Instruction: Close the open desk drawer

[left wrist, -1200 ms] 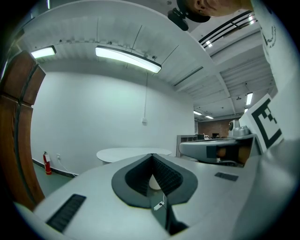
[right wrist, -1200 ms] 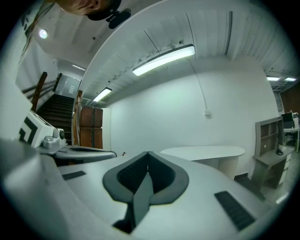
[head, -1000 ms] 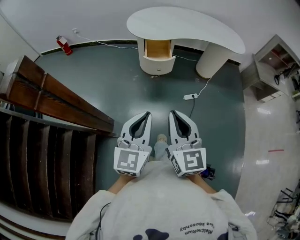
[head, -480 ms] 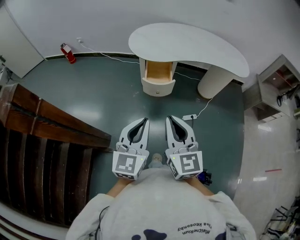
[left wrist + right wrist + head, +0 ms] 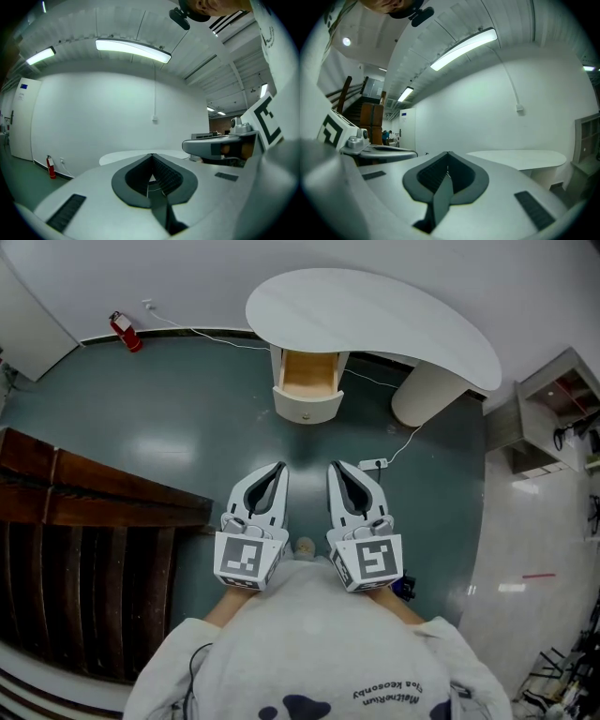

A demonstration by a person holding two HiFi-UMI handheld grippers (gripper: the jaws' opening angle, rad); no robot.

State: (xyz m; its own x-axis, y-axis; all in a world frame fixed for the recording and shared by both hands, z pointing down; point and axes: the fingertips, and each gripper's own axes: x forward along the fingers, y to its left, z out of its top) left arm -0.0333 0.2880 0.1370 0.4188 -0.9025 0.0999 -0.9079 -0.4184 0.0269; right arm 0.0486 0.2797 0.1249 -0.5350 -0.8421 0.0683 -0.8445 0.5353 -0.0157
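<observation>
Both grippers have come forward across the dark green floor (image 5: 178, 427) since a second ago, so the white desk (image 5: 375, 315) now sits nearer and larger in the head view, and the dark wooden stair structure (image 5: 84, 512) has slid further down the left side. That structure fills the left of the view, well apart from the desk. The desk has a curved, kidney-shaped top standing against the pale wall, with a round pedestal under its right end and a grey shelf unit (image 5: 558, 395) beyond it to the right. Under the top's left part the drawer (image 5: 308, 379) stands pulled out toward the person, its light wood inside showing and its rounded white front facing the grippers. The left gripper (image 5: 279, 468) and right gripper (image 5: 334, 468) are held side by side, both pointing at the desk and well short of the drawer; each gripper view shows the jaws pressed together with nothing between them. A white power strip (image 5: 372, 464) lies on the floor just beyond the right gripper's tip, its cable running toward the pedestal. A red fire extinguisher (image 5: 124, 331) stands by the wall at far left.
</observation>
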